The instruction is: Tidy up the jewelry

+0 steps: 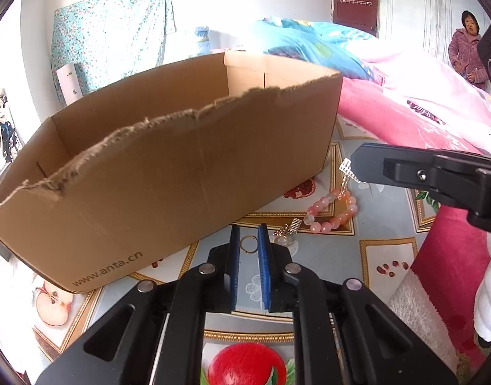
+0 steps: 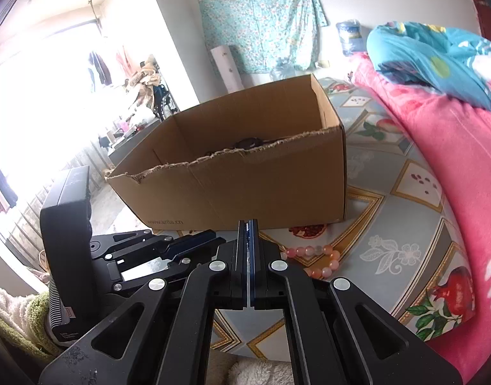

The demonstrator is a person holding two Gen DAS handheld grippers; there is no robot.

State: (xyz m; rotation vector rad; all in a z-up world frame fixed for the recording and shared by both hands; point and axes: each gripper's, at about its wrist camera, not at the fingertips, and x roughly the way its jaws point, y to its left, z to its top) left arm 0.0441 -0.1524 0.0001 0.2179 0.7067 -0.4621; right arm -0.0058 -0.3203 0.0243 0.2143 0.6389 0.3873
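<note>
Patterned bedsheet (image 1: 338, 250): cardboard box (image 1: 181, 176), bead bracelet (image 1: 333, 215).

Two black handheld grippers near the cardboard box (image 2: 245, 173): the left gripper (image 1: 248, 243) with ribbed blue pads and silver rivets, the right gripper (image 2: 248, 234) alike; a white fleecy sleeve (image 1: 489, 292) beside.

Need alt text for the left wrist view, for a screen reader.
The left gripper, its blue pads nearly closed with a small metal ring between them, points at a torn-edged cardboard box on a fruit-print tablecloth. From the right, the right gripper pinches a silver chain piece above a pink bead bracelet.
</note>
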